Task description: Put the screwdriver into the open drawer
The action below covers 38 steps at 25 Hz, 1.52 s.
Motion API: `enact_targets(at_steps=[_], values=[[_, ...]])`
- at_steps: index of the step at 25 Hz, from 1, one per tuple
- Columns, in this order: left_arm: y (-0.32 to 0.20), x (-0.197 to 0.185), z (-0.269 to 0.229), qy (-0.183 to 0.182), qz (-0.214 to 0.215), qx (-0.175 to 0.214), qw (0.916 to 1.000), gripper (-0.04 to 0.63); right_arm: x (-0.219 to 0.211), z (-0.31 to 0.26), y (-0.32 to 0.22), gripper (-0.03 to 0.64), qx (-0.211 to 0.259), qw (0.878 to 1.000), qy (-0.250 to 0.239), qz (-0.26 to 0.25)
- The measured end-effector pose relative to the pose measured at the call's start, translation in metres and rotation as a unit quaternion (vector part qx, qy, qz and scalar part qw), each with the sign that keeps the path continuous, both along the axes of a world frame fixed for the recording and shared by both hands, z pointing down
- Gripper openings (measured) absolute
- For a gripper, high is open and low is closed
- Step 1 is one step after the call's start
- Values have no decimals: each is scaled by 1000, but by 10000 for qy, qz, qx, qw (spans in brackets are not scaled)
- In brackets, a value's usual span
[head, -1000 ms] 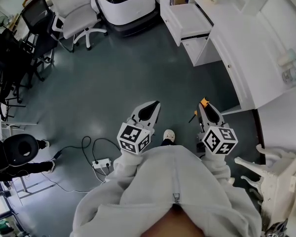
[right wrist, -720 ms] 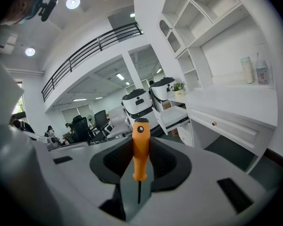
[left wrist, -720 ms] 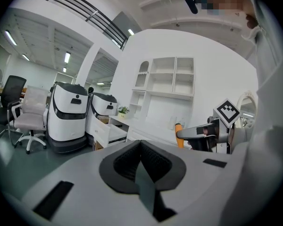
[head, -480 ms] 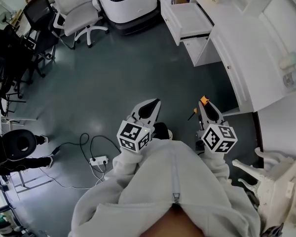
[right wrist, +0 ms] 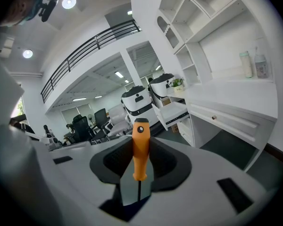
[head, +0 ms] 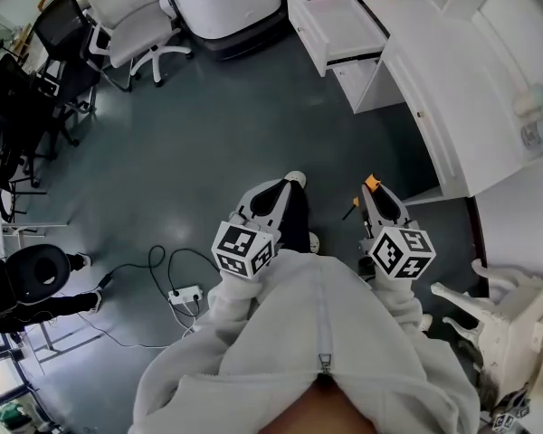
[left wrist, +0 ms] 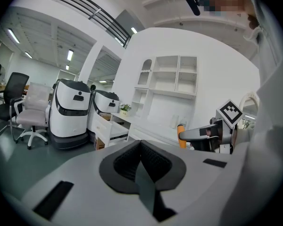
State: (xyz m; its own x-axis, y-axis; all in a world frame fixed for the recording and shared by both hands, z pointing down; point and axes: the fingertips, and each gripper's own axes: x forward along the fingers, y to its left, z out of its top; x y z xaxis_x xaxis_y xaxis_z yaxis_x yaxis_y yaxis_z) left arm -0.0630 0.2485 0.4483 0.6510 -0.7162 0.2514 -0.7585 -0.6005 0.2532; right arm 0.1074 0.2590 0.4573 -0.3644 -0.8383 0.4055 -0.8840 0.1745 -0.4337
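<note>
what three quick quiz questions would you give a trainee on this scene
1. True or false: the left gripper holds the screwdriver.
2. Where is the open drawer in the head view? A: near the top edge, ahead of both grippers. B: directly under the right gripper. C: behind the person.
3. Fill in: the screwdriver's handle is ____.

Key: 1 false: the right gripper is shut on it; the left gripper's jaws are together and empty. 2 A. 3 orange.

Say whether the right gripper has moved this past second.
No, not noticeably: the right gripper, shut on the screwdriver, stays equally far from the open drawer.
</note>
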Motion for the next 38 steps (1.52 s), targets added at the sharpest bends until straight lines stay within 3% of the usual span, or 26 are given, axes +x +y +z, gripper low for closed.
enact_targets(at_steps=[12, 26, 38], values=[[-45, 0, 9, -31, 135, -150, 9998, 17, -7, 9, -52, 123, -179, 9998, -74, 27], [-195, 4, -21, -104, 421, 108, 9990, 17, -3, -14, -193, 123, -55, 9996, -109, 269], [-278, -6, -31, -130, 488, 96, 9987, 17, -17, -26, -276, 123, -47, 9995, -116, 276]])
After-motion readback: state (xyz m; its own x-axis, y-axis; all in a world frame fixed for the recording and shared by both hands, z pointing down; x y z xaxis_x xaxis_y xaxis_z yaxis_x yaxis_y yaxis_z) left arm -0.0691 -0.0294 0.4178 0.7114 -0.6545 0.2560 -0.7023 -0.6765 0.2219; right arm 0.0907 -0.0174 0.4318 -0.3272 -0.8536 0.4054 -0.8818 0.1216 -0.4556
